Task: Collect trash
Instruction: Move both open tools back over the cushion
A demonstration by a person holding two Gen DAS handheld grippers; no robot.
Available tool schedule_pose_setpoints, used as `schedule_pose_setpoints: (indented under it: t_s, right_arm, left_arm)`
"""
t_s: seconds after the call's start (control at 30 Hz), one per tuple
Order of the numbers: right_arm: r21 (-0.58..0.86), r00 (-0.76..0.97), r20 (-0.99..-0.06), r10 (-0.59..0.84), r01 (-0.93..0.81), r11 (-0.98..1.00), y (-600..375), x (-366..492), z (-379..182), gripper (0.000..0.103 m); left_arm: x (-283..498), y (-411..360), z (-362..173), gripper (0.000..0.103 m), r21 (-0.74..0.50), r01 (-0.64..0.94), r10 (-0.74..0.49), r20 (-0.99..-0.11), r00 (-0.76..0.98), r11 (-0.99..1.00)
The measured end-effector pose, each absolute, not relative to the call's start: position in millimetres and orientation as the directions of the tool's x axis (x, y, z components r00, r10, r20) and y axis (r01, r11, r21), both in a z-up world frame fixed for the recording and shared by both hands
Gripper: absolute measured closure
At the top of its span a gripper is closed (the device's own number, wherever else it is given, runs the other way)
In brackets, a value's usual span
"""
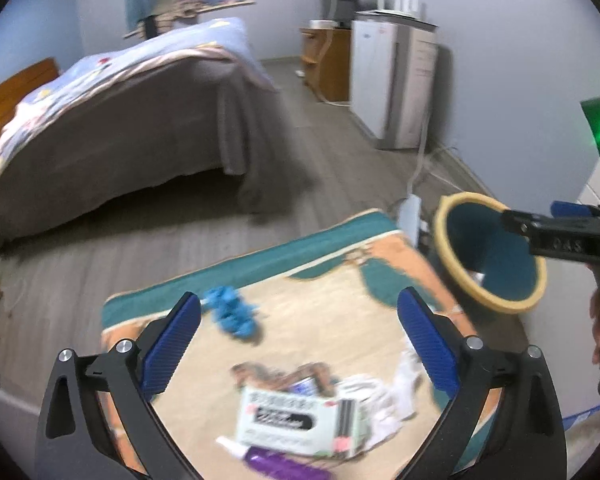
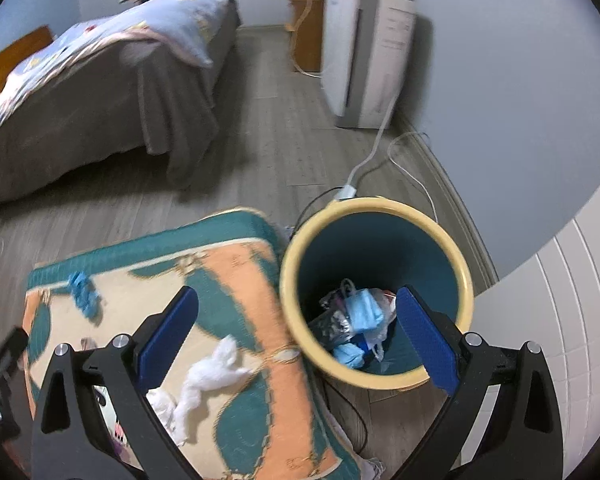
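Left gripper (image 1: 299, 344): your jaws are spread wide and nothing is between them. It hangs above the rug (image 1: 332, 280).

Right gripper (image 2: 296, 334): also spread wide and empty. It points down at the near rim of the bin (image 2: 376, 216), half over the rug.

Trash in the bin: blue masks (image 2: 362, 310) and some wrappers already lie at the bottom, just ahead of your right gripper's right finger.

White box (image 1: 284, 420): it lies flat, below and just ahead of your left gripper, between the two fingers.

Purple tube (image 1: 276, 464): touching the near edge of the box, almost under the left gripper.

White tissues (image 1: 384, 396): crumpled, beside the box, toward the left gripper's right finger. In the right wrist view they (image 2: 208, 376) lie just ahead of the right gripper's left finger.

Blue rag (image 1: 232, 314): farther ahead, close to the tip of the left gripper's left finger, apart from the pile.

Risk, box: I think it is wide and flat, so the pads can slip off its face; take it by an edge.

Risk, pile: the pieces touch each other, so closing on one may drag or drop another.

Risk, tissue: soft and light, it may fall beside the bin if you let go over the rim.

Risk, bin: your right finger is near the rim; a push could tip it.

Risk, cables: a power strip (image 2: 346, 192) lies behind the bin.
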State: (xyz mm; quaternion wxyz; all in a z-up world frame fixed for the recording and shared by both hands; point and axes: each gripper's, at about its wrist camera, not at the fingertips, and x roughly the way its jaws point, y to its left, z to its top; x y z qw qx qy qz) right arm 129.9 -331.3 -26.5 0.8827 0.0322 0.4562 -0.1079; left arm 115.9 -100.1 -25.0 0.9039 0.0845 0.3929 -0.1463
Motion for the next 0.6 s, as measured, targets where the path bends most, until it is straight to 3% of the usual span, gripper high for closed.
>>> schedule_pose_setpoints:
  t_s: [0.4,0.6]
  right_arm:
    - [-0.04,0.518,-0.852,-0.074,0.076,0.996,-250,132,-49,0.006]
    - [-0.032,0.515,-0.855,-0.059,0.061,0.998,-237,138,-62,0.006]
  left_arm:
    - [117,-25,-42,0.005,0.022,0.192,-0.109,-0.759,0.642,0.981]
    - [118,-3,-51,0.005,0.109,0.15,-0.017,-0.751,0.66,0.983]
